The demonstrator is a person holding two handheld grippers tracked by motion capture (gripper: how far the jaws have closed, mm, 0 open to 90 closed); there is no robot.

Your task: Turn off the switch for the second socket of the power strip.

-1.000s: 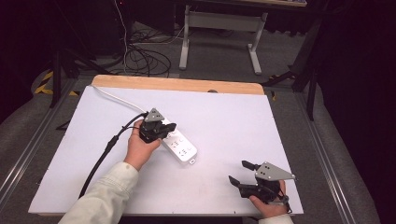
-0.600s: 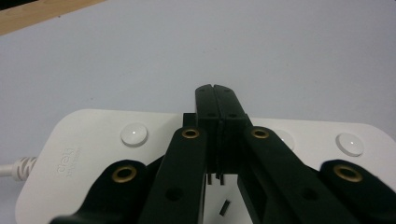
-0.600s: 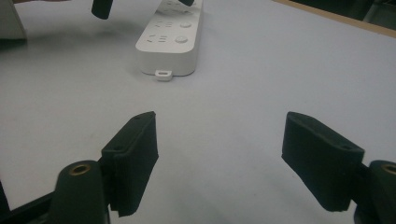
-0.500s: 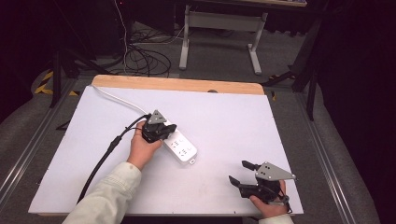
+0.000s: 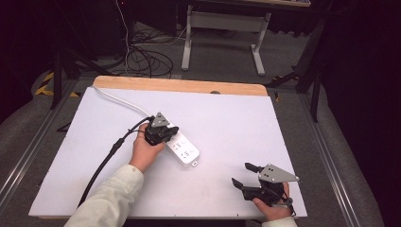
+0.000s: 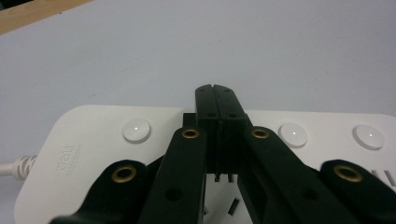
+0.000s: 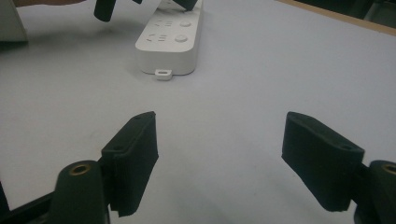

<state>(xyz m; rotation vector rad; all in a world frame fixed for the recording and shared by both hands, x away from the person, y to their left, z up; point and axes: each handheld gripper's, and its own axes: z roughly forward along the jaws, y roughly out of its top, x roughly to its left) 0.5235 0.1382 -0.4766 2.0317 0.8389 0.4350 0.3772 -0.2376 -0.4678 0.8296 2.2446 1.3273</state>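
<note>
A white table (image 5: 227, 118) carries one white power strip (image 5: 185, 150), near its middle. The left gripper (image 6: 216, 91), jaws pressed together, rests over the strip and hides part of its sockets; three round buttons show. The right gripper (image 7: 219, 158), well apart from the strip, stands spread, pinching nothing.

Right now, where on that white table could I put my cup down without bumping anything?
The far right part of the table, between the wooden edge and the right gripper, is bare. So is the near left corner, left of the black cable. It is crowded in the middle left, where the left gripper, shut, sits over the power strip.
</note>
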